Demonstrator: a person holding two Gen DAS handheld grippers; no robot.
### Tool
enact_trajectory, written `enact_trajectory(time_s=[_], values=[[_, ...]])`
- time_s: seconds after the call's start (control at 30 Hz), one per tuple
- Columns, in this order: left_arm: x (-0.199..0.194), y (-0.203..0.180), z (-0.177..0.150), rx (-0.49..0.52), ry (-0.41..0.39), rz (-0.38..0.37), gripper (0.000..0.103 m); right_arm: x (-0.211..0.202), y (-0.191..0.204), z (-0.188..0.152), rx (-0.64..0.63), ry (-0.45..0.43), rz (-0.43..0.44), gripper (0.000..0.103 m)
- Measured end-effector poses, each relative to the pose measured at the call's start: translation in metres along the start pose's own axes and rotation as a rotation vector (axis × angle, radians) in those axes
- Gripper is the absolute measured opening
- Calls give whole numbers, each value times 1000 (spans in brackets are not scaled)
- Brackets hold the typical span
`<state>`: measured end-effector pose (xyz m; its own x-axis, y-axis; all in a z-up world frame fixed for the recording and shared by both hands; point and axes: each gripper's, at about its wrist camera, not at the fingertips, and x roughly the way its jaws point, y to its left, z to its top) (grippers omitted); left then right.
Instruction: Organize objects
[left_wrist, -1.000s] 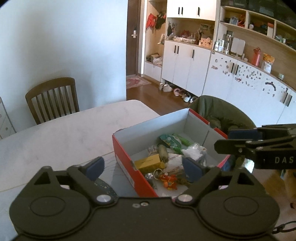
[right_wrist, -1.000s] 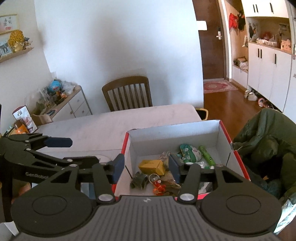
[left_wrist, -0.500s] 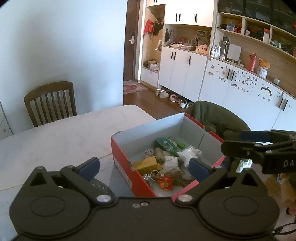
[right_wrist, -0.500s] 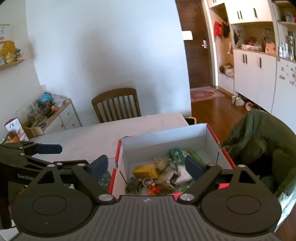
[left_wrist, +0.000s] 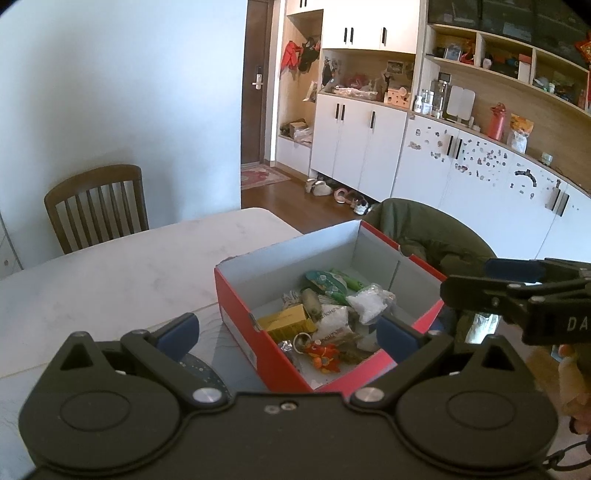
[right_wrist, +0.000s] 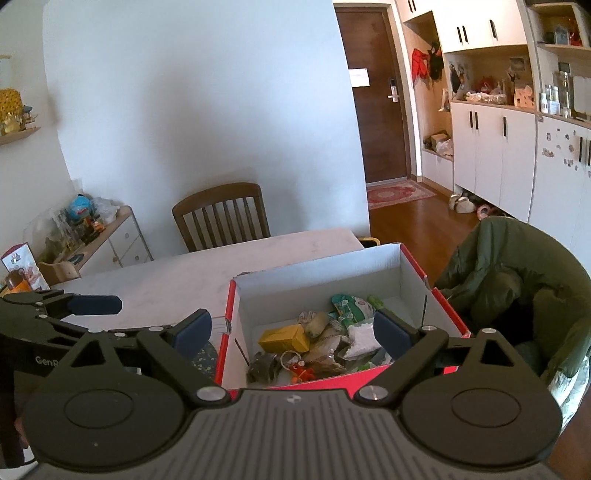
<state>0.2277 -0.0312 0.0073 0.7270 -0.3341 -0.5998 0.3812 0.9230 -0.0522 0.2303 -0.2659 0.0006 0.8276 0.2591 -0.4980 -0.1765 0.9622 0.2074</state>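
Note:
A red shoebox with a pale inside stands at the right end of the white table. It holds several small items: a yellow box, a green pouch, a white packet and an orange toy. My left gripper hangs open above the box's near left side with nothing between its fingers. My right gripper is open over the box's near edge, also holding nothing. In the left wrist view the right gripper appears side-on.
The white marble table stretches left of the box. A wooden chair stands at its far side. A green jacket lies over a seat right of the box. White cabinets line the right wall.
Both grippers have lifted and pulled back from the box, so it sits lower and smaller in view. The right gripper's fingers have spread wider than one second ago.

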Motion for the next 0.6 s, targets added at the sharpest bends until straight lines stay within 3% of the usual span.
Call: enact_trajectory(time_s=[0.6], values=[[-5, -1, -2, 11, -9, -13, 102, -7, 4, -6, -1, -5, -8, 95]])
